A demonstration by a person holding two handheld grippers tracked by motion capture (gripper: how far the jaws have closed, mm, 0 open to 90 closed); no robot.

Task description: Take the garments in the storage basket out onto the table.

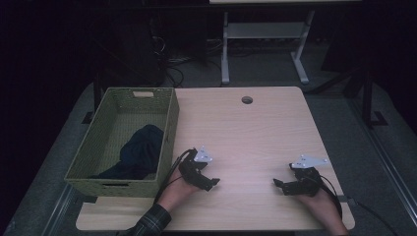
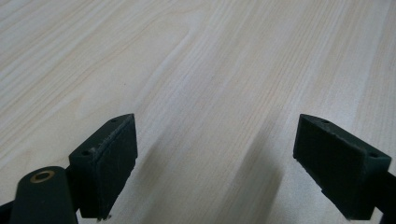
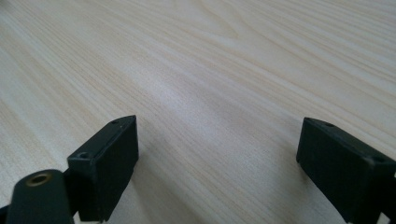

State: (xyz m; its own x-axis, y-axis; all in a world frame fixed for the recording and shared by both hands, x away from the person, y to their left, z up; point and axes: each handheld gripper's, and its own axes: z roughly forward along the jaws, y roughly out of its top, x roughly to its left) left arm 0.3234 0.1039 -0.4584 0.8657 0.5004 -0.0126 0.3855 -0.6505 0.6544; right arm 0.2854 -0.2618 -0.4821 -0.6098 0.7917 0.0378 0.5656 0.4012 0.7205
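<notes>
From the high view, both grippers rest low on the near part of the wooden table [image 1: 255, 132], pointed toward each other — a parked stance, I'd judge, with nothing between them to take hold of. The left gripper [image 1: 212, 183] sits just beside the green woven basket [image 1: 169, 129], and inside that basket lies the dark blue cloth [image 1: 140, 152], slumped in a soft heap against the near right wall. The right gripper [image 1: 276, 183] waits well apart from it.

Left gripper view: the left gripper [image 2: 217, 168] has its jaws spread wide, matte black blocky pads with nothing between — just pale, straight-grained laminate below.

Right gripper view: same story — the right gripper [image 3: 219, 170] gapes empty over smooth light wood, its jaws casting soft shadows.
</notes>
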